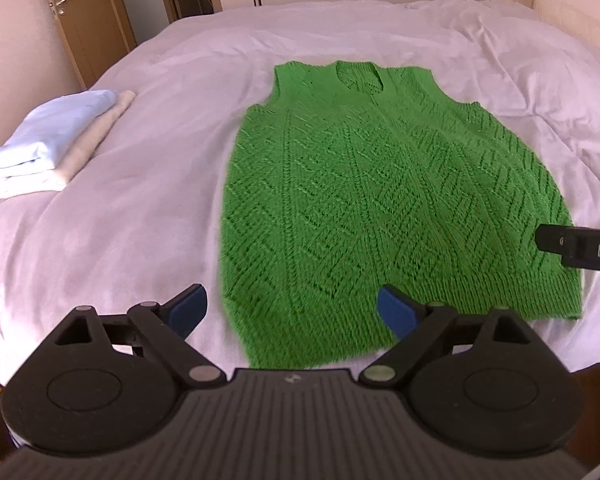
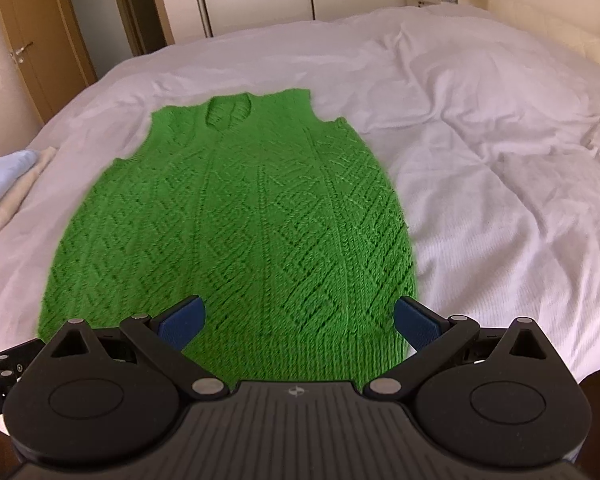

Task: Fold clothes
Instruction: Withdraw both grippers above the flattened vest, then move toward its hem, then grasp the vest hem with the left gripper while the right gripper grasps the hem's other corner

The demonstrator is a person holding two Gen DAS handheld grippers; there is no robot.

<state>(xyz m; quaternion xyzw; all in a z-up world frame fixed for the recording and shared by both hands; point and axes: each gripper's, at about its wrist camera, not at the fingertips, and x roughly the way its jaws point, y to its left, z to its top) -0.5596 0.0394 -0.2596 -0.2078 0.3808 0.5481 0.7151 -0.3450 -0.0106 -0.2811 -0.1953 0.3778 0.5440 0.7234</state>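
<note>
A green knitted sleeveless vest [image 1: 380, 200] lies spread flat on the white bed, neckline at the far end and hem toward me. My left gripper [image 1: 292, 310] hovers open above the hem's left corner, blue pads wide apart and empty. In the right wrist view the same vest [image 2: 244, 232] fills the middle, and my right gripper [image 2: 300, 320] hangs open over the right part of the hem, holding nothing. The black body of the right gripper [image 1: 580, 246] pokes in at the right edge of the left wrist view.
A folded stack, light blue on cream [image 1: 56, 140], sits on the bed's left side, also seen at the left edge [image 2: 8, 188]. The white duvet [image 2: 500, 160] is rumpled to the right. A wooden door [image 1: 76, 12] and wardrobe stand behind the bed.
</note>
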